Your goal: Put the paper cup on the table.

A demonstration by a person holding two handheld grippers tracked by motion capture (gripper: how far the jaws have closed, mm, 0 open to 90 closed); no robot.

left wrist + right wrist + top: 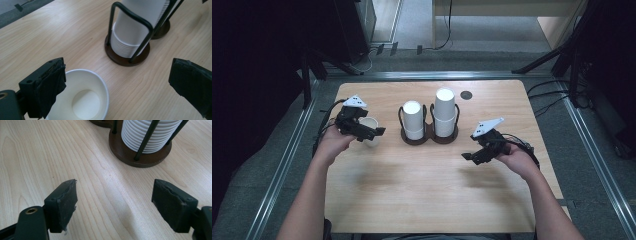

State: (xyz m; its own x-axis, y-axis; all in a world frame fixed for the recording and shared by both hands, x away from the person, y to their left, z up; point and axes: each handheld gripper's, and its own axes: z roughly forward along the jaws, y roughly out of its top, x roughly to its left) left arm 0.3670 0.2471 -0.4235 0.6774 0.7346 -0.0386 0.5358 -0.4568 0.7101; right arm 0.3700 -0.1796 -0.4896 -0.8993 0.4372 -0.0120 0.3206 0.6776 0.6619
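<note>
the wooden counter [432, 200] carries a dark double cup holder [429, 136] near its middle, with two round bases joined side by side and thin black wire loops rising around each stack. the taller stack of white paper cups [445, 112] stands in the right base and the shorter stack [413, 120] in the left; in the left gripper view the shorter stack's rims show as fine ridges just above its base. the left claw [371, 134] hangs over the left part of the counter with its jaws spread wide, and the right claw [473, 155] sits right of the holder, low over bare wood, jaws likewise spread and pinching nothing. the single paper cup [82, 96] stands upright on the counter just left of the holder, apart from it: plain white, a thin rolled rim, open mouth up, empty, its round bottom visible inside. it sits close against the left claw's near jaw, which overlaps its rim in that view, while the other jaw is well off to the side.
</note>
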